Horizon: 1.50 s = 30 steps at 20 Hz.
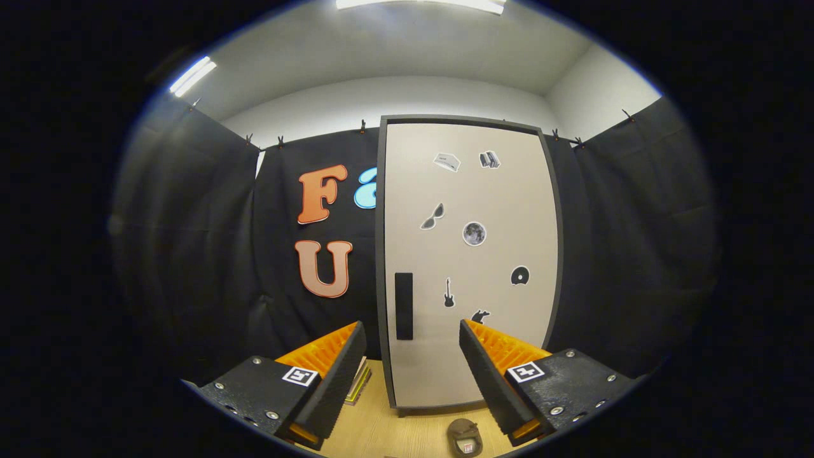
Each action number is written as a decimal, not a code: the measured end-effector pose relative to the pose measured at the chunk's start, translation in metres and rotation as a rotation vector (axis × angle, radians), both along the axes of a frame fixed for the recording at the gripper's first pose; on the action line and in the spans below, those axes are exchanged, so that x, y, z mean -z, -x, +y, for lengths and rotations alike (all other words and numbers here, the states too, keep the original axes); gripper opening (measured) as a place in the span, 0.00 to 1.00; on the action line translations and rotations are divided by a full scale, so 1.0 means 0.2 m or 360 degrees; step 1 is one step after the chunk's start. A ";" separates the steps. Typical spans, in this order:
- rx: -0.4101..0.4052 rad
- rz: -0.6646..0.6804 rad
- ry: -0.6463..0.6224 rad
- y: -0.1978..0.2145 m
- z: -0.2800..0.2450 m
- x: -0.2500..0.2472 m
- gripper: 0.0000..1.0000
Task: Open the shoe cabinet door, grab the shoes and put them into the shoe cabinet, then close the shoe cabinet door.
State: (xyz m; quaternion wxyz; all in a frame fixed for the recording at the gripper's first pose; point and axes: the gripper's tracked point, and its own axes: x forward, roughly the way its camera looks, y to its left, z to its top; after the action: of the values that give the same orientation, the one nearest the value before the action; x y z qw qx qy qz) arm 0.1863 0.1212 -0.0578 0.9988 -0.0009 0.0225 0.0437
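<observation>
Right, my gripper is held with its fingers apart and nothing between them, aimed at the shoe cabinet, which stands upright on the wooden floor against the booth's dark wall. Its door is shut, a pale flat panel in a dark frame with a few small stickers scattered over it. The handle is a dark upright bar near the door's left edge, low down, just beyond my left finger and well short of contact.

I reckon the door is a stiff, light board that will swing on hinges at its right side, so the handle is the place to take hold: pinch the bar across its narrow width and pull outward in an arc. The panel face itself looks smooth and offers no purchase.

A shoe lies on the floor in front of the cabinet's foot, low between my fingers. It looks soft and light; the collar or heel should pinch well. Something flat like books sits left of the cabinet's base.
</observation>
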 end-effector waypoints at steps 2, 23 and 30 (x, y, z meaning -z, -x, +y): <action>-0.0011 0.0001 0.0001 -0.11 0.02 0.02 0.93; -0.0044 0.0030 0.0109 -0.87 0.16 0.26 0.73; -0.0009 0.0059 0.0140 -0.93 0.18 0.31 0.40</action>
State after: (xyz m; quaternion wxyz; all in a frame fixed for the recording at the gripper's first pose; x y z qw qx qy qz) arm 0.3719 0.1566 -0.1193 0.9971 -0.0441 0.0428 0.0455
